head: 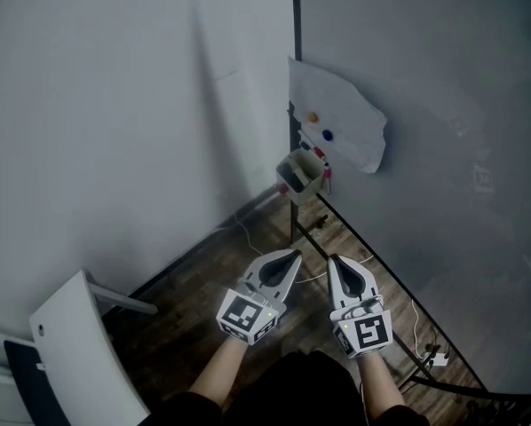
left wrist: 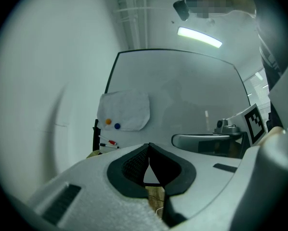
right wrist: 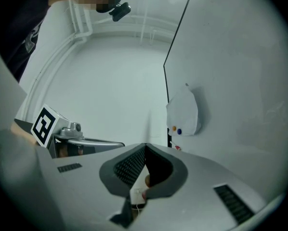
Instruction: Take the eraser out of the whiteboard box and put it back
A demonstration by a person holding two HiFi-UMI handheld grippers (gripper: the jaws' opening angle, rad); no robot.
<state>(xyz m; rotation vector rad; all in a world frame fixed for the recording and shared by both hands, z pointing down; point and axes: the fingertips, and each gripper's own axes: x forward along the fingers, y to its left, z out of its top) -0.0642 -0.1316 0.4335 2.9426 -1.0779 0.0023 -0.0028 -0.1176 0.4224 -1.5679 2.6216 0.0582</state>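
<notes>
Left claw [head: 292,256] is seen pressed fully shut, nothing caught between its ribbed black pads, and the right claw [head: 335,262] is closed and empty likewise. Both are held level and side by side, aimed at the whiteboard box [head: 301,174], presumably so a reach can be lined up. The eraser cannot be picked out and is judged to lie inside that small open-topped box, hung at the smooth grey whiteboard's [head: 425,105] lower corner. A crumpled white sheet [head: 345,118] is pinned above by round magnets [head: 313,117].

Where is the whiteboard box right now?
Head view, near centre: the whiteboard box hangs on the left edge of the whiteboard, just below the white sheet stuck to it.
</notes>
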